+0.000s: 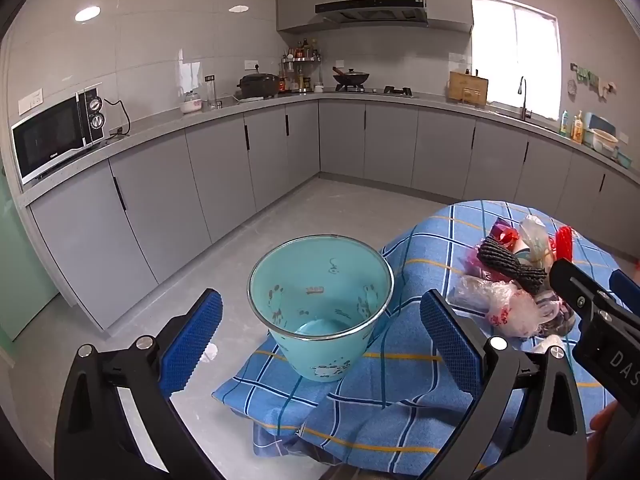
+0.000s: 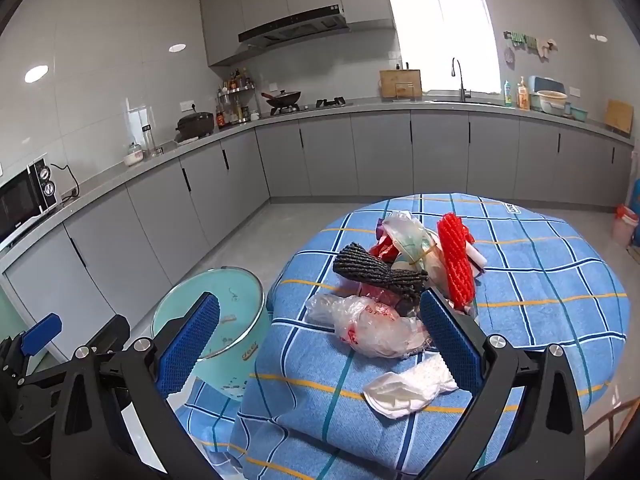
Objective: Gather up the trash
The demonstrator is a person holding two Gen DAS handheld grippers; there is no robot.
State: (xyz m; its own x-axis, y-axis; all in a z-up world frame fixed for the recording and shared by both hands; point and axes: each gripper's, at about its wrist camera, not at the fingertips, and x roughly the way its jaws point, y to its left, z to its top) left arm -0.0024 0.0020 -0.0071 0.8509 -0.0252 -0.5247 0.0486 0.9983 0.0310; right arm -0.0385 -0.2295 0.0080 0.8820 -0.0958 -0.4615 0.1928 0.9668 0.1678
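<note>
Trash (image 2: 392, 280) sits in a loose pile on a round surface (image 2: 560, 280) under a blue checked cloth: a dark knitted bundle (image 2: 376, 272), a red mesh sleeve (image 2: 456, 264), crumpled clear plastic bags (image 2: 372, 324) and a white wad of paper (image 2: 404, 388) nearest the camera. A teal bin (image 1: 320, 300) with little cartoon prints stands just beside the surface edge, on a hanging fold of the cloth, nothing inside it. Room's a grey kitchen with an L-shaped counter, microwave (image 1: 56, 136), wok on the hob, sink by the window. Writing on the bin is too small to read. Left tongs (image 1: 320, 344) are spread wide with nothing in them, hovering at the bin; right tongs (image 2: 320, 344) are also wide and unloaded, near the bags.
</note>
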